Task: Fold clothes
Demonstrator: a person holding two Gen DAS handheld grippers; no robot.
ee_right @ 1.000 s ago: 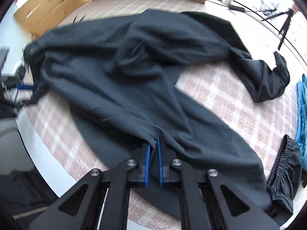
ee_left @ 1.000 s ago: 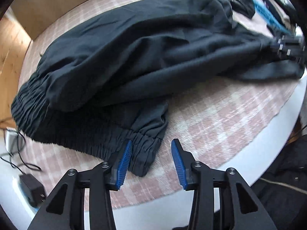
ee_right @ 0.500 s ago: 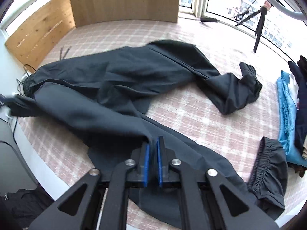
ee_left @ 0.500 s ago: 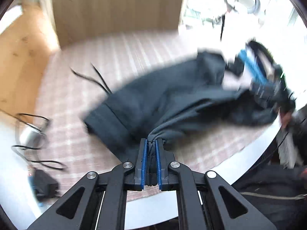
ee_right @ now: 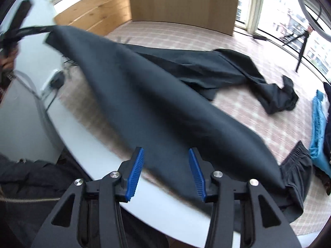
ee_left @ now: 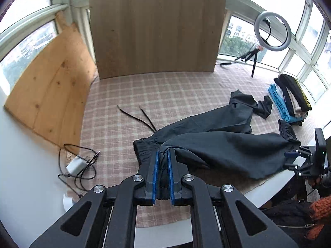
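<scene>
A pair of dark trousers lies stretched across the checked cloth on the round white table. My left gripper is shut on the trousers' waistband and holds that end lifted. My right gripper is open, its blue pads on either side of the near trouser leg at the table's front edge, not touching it. It also shows in the left wrist view at the far right. The other leg lies flat behind, its cuff crumpled.
A stack of folded clothes sits at the right edge. A white charger with black cables lies at the left. Wooden boards stand at the back. A ring light on a tripod stands at the back right.
My left gripper closed on the waistband and lifted it up and back. My right gripper let go of the trouser leg and opened, drawing back to the table's edge.
</scene>
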